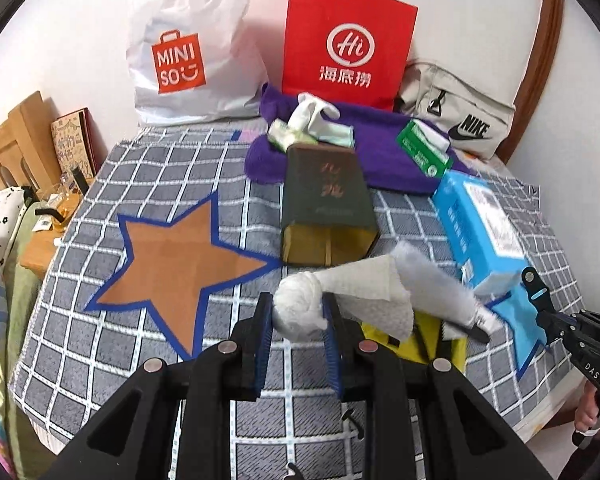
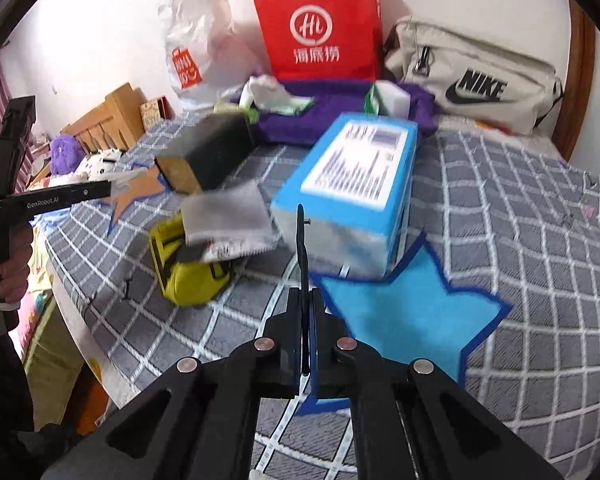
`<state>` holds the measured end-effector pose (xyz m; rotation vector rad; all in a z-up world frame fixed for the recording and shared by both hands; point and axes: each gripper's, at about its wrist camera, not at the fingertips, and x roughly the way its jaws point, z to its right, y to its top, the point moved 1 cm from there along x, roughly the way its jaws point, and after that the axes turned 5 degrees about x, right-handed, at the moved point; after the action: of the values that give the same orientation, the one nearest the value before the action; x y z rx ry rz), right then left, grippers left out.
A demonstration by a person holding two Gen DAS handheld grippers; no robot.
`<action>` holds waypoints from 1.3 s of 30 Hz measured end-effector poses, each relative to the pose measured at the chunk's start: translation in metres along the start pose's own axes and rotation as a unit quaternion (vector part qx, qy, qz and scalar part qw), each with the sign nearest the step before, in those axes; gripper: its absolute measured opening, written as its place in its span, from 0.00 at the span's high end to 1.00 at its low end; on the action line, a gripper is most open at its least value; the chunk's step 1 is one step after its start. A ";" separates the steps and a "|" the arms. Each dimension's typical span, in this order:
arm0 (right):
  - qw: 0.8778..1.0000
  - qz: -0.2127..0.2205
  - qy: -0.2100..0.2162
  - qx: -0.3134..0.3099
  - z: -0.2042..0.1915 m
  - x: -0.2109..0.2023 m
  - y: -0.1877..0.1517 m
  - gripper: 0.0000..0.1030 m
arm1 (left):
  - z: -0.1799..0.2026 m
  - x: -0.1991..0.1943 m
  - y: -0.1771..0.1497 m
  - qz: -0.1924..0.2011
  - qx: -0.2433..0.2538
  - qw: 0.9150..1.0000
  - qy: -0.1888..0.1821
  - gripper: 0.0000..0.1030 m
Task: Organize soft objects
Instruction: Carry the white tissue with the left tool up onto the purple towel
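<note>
The left gripper (image 1: 298, 312) is clamped on the balled end of a white paper towel (image 1: 348, 294), held above the checked cloth (image 1: 140, 336). The towel's long axis runs from that wad out to the right and a little away from the camera, its loose end fanning over a yellow pouch (image 1: 440, 340). Just beyond it lies a dark box (image 1: 326, 208) on its side; a blue box (image 1: 480, 228) sits to the right, an orange star (image 1: 172, 264) to the left. The right gripper (image 2: 307, 304) has its jaws pressed together on a thin dark strip (image 2: 301, 248) that points straight ahead, above a blue star (image 2: 404, 312).
</note>
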<state>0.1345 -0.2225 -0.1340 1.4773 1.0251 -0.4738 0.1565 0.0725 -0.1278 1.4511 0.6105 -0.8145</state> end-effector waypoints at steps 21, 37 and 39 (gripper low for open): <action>0.999 0.038 -0.018 -0.005 0.004 -0.007 0.097 0.97 | 0.017 0.000 0.071 0.022 -0.001 1.000 -0.015 0.78; 0.998 0.057 -0.014 -0.002 0.003 0.002 0.155 0.97 | 0.014 0.006 0.115 0.034 0.004 0.999 -0.012 0.78; 0.998 0.056 -0.014 -0.001 0.004 0.006 0.163 0.97 | 0.012 0.008 0.119 0.035 0.005 0.999 -0.010 0.78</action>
<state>0.2702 -0.2072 -0.0452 1.5134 0.9147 -0.4113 0.2539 0.0526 -0.0605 1.4635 0.5390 -0.7771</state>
